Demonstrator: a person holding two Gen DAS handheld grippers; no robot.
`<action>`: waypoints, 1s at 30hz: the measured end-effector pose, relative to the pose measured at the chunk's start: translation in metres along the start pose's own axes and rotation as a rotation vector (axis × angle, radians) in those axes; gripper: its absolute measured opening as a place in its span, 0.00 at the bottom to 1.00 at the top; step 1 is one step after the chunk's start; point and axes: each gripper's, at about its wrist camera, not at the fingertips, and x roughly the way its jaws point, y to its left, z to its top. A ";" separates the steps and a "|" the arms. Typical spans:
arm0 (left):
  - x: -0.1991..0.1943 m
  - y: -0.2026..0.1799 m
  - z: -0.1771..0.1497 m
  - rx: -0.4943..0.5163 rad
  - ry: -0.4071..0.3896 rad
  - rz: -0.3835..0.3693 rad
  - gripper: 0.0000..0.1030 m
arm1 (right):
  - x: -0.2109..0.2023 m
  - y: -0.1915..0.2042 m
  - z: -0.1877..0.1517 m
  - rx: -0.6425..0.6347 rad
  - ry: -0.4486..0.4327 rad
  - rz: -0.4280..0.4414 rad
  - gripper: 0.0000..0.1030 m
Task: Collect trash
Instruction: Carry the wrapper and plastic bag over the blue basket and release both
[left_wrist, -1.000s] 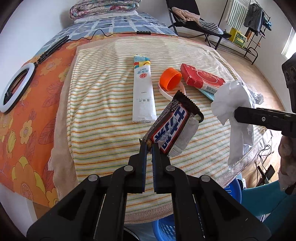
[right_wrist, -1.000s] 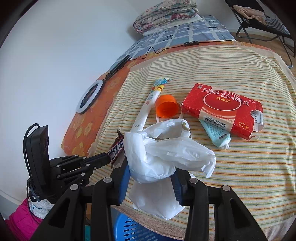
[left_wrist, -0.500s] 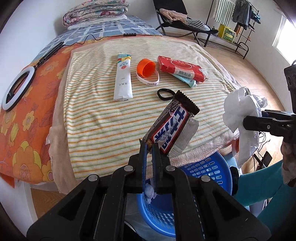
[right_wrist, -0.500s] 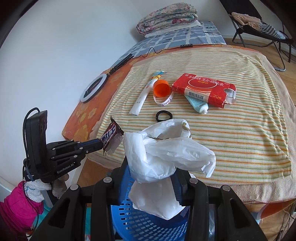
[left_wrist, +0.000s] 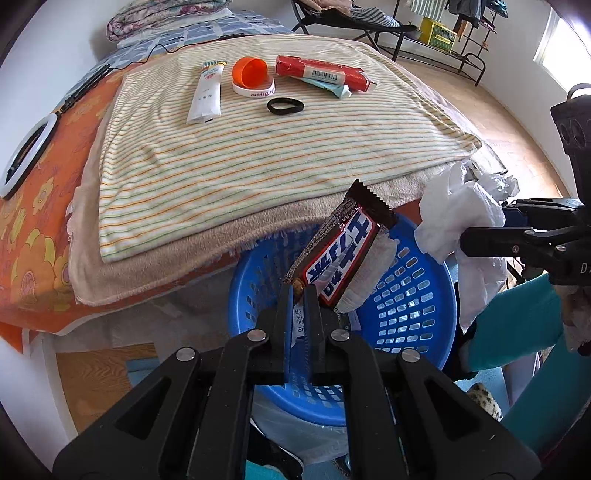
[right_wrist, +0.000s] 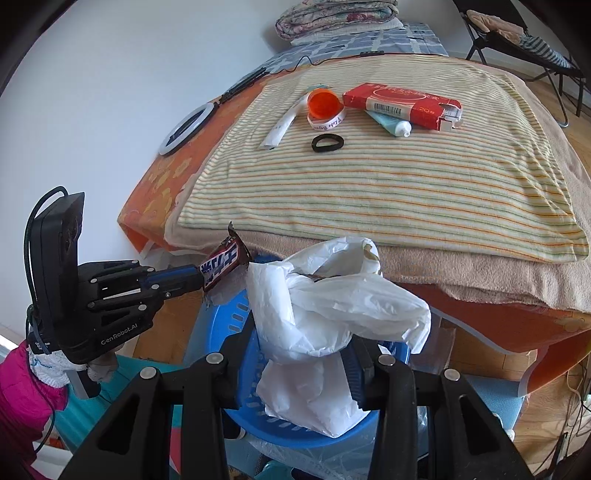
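My left gripper is pinched tight on the bottom corner of a crinkled brown, red and blue candy-bar wrapper, which slants up and to the right from the fingertips. I hold it level, pointing forward, directly above the round blue perforated plastic basket that stands on the floor just below the bed's edge. In the right wrist view the left gripper reaches in from the left, with the wrapper over the basket's rim.

My right gripper is clamped on a crumpled white plastic bag, whose bulk billows above the fingers and hangs below them, also over the basket. From the left wrist view the right gripper comes in horizontally from the right, the bag bunched at its tip.

On the striped yellow blanket lie a white tube, an orange plastic cup, a black hair tie and a red cardboard box.
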 end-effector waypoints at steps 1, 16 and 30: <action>0.002 0.000 -0.003 0.003 0.008 0.001 0.03 | 0.002 0.000 -0.003 0.001 0.006 -0.001 0.41; 0.033 -0.011 -0.024 0.046 0.109 0.018 0.03 | 0.031 0.005 -0.017 -0.003 0.083 -0.006 0.41; 0.045 -0.007 -0.026 0.022 0.148 0.030 0.03 | 0.044 0.008 -0.017 -0.006 0.112 -0.025 0.45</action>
